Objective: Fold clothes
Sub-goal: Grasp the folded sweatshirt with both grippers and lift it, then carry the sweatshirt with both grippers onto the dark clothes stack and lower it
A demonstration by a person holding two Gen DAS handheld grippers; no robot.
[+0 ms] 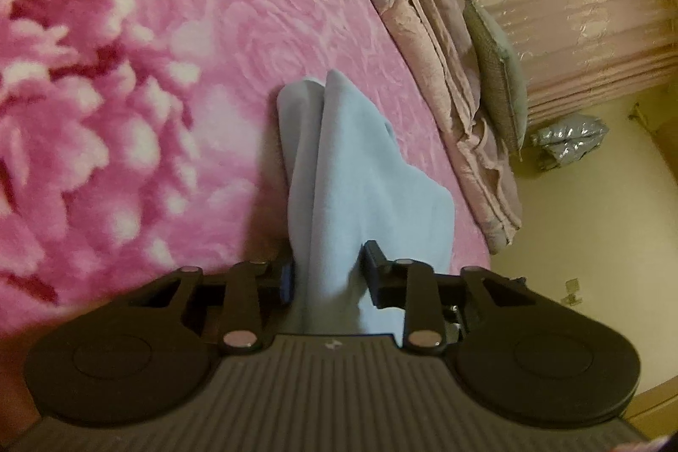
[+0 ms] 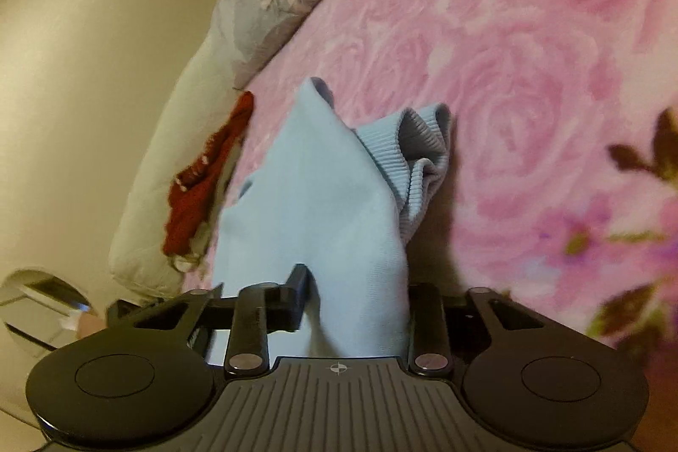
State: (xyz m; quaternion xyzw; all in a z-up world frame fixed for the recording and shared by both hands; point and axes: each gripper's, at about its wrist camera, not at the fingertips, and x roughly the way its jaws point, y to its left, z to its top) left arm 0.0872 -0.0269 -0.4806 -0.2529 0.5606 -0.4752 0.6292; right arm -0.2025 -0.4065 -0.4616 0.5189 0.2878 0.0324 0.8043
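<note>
From the left wrist we see our left gripper (image 1: pixel 328 278) with its black fingers clamped on a bunch of soft light-blue knit garment (image 1: pixel 339 172). The cloth rises from the jaws and drapes forward onto the pink rose-patterned fleece blanket (image 1: pixel 169 49), near the bed's edge where a folded dusty-pink quilt (image 1: pixel 428 41) lies.

From the right wrist, our right gripper (image 2: pixel 354 303) pinches another fold of the same garment (image 2: pixel 322 198); its ribbed cuff (image 2: pixel 417 151) stands open just beyond. A red knitted item (image 2: pixel 199 185) hangs at the blanket's (image 2: pixel 529 49) edge.
</note>
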